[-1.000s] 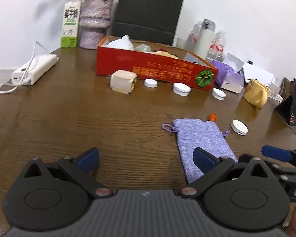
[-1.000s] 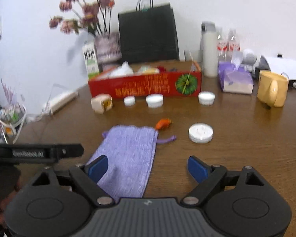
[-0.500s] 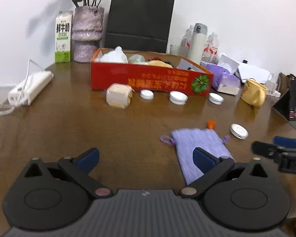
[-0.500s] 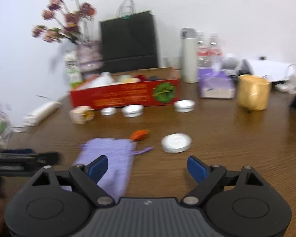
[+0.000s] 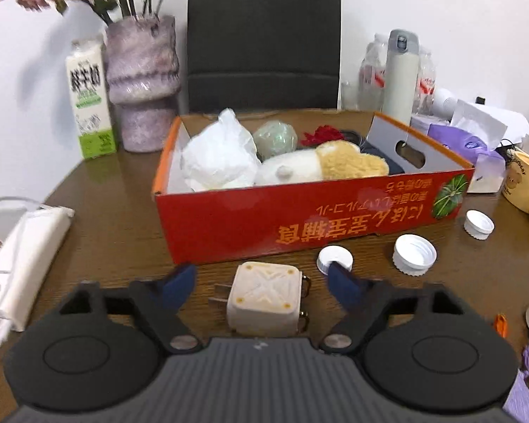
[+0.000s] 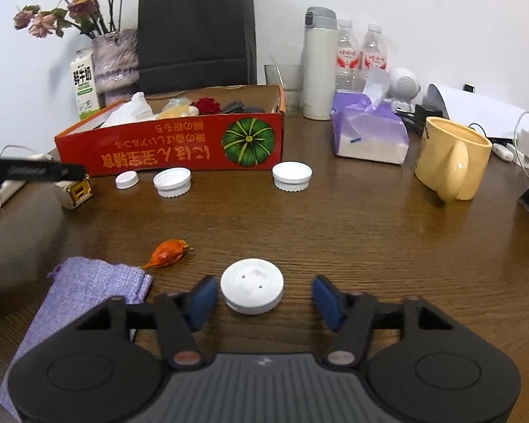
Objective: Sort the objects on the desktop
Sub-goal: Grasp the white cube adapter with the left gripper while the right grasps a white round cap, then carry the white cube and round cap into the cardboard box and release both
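Note:
A cream plug adapter (image 5: 262, 298) lies on the brown table between the blue pads of my left gripper (image 5: 262, 283); the jaws are closing but both pads stand clear of it. Right behind it stands the red cardboard box (image 5: 310, 218), holding a plush toy and a white bag. In the right wrist view a flat white round disc (image 6: 252, 289) lies between the pads of my right gripper (image 6: 262, 298), whose jaws are also closing, with gaps on both sides. Left of it are a purple pouch (image 6: 84, 292) and a small orange object (image 6: 167, 253).
Three white caps (image 6: 172, 181) lie in front of the red box (image 6: 172, 144). A yellow mug (image 6: 453, 158), purple tissue pack (image 6: 368, 134), thermos (image 6: 319, 63) and bottles stand at right. A vase (image 5: 143, 81), milk carton (image 5: 90, 100) and white power strip (image 5: 24, 264) are at left.
My left gripper has moved forward and left, from the pouch to the plug adapter by the box, and narrowed. My right gripper has moved right to straddle the white disc, also narrowing.

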Demonstrator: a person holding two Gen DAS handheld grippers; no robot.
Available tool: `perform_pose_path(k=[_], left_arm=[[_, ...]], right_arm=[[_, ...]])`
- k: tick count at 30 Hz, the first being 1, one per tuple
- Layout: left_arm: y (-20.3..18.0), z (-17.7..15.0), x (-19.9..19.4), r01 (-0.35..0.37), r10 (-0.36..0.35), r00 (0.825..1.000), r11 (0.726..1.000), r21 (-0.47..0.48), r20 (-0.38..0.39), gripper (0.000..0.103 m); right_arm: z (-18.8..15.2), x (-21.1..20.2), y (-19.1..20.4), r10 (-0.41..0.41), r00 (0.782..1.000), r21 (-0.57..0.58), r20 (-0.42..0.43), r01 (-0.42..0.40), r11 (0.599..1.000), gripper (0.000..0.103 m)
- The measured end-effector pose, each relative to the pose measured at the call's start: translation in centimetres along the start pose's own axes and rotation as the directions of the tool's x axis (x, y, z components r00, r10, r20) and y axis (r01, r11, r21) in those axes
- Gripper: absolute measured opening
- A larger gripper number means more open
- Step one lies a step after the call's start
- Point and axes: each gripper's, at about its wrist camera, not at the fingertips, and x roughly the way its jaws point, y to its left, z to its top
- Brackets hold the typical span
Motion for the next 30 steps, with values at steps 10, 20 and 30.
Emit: perform_pose_path(k=[10,20,30], left_arm=[[-2.3,-1.8,0.3,-0.071,0.073,0.997,0.991,0.113,-0.011,0.055],[-3.4,-5.0,-7.3,0.009,-0.009,0.998,1.0,0.006,0.06,0.054],[-4.0,-10.3,-17.2,0.081,-0.067,0.994,0.981,-0.174,0.089,0.054]], right_arm=[[0.2,0.2,0.5,0.007,1.0,-0.035,0.017,-0.007,0.999,0.038],[-1.0,-4.3,1.5,0.037,0.997,-0.015,0.072,-0.036,0.999,0.037],[-3.0,-10.3,3.4,0.186,0.968,-0.018,0.166,-0.186,0.982,0.038]])
